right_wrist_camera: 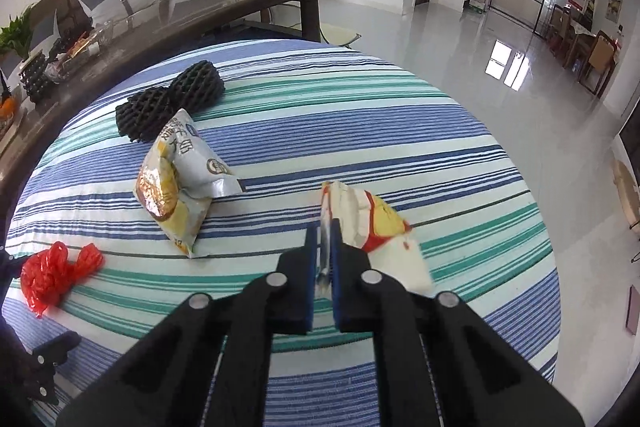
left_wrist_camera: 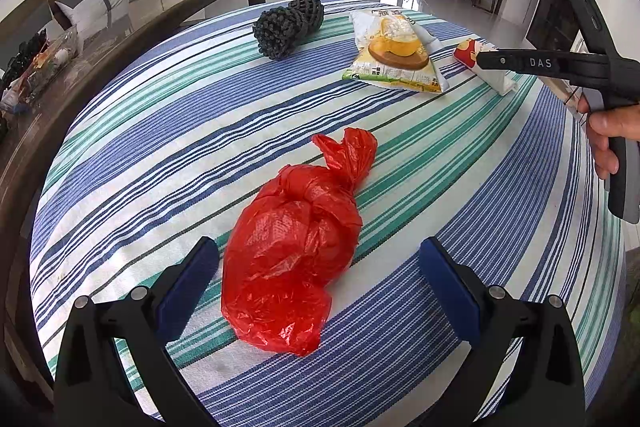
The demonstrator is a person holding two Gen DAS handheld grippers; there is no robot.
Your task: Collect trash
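At the bottom of the left wrist view the left hand-held gripper (left_wrist_camera: pixel 320 287) stands released, its two blue pads wide apart, and the knotted red plastic bag (left_wrist_camera: pixel 294 247) lies right between and just ahead of them, untouched. The bag's long axis runs from lower centre up towards the middle of the frame, knotted tail pointing away, so it is roughly in line with the fingers; I judge a short advance and a squeeze would take it, and this hand is clearly the nearer one. In the right wrist view the right hand-held gripper (right_wrist_camera: pixel 324 259) is clenched on the edge of a red, yellow and white snack wrapper (right_wrist_camera: pixel 376 223), which hangs crumpled from the pads. A yellow and white snack bag (right_wrist_camera: pixel 180 183) lies in the centre left of that frame, and a black foam net (right_wrist_camera: pixel 172 103) beyond it, upper left. Everything rests on the table (right_wrist_camera: pixel 360 131), covered by a cloth striped blue, green and white. Behind it stands a dark wooden bench with grey cushions, and a glossy tiled floor runs towards a dining area at the upper right.
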